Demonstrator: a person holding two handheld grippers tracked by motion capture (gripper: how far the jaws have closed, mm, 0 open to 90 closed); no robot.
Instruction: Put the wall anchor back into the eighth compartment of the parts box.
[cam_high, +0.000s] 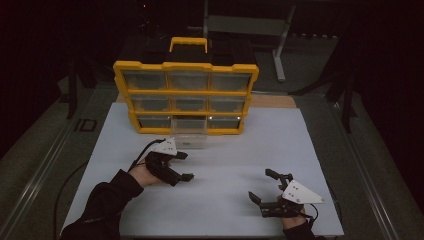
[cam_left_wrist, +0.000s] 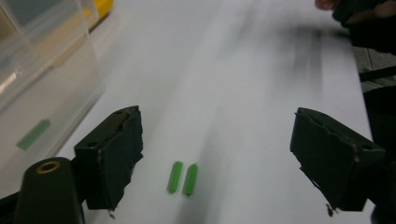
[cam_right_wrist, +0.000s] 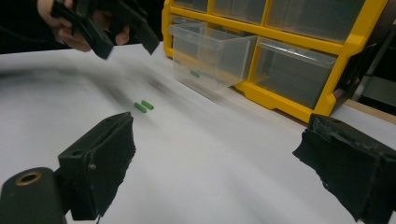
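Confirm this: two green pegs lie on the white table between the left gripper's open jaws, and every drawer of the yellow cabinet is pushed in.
Not quite. The drawer in the bottom row of the yellow cabinet is pulled out, as the right gripper view shows. The green pegs, white table and left gripper are as stated.

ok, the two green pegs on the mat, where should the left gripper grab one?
Take the right-hand green peg across its middle, from straight above. It lies flat on the white mat, nearly touching its twin, so the left gripper, open, probably needs one jaw in that narrow gap.
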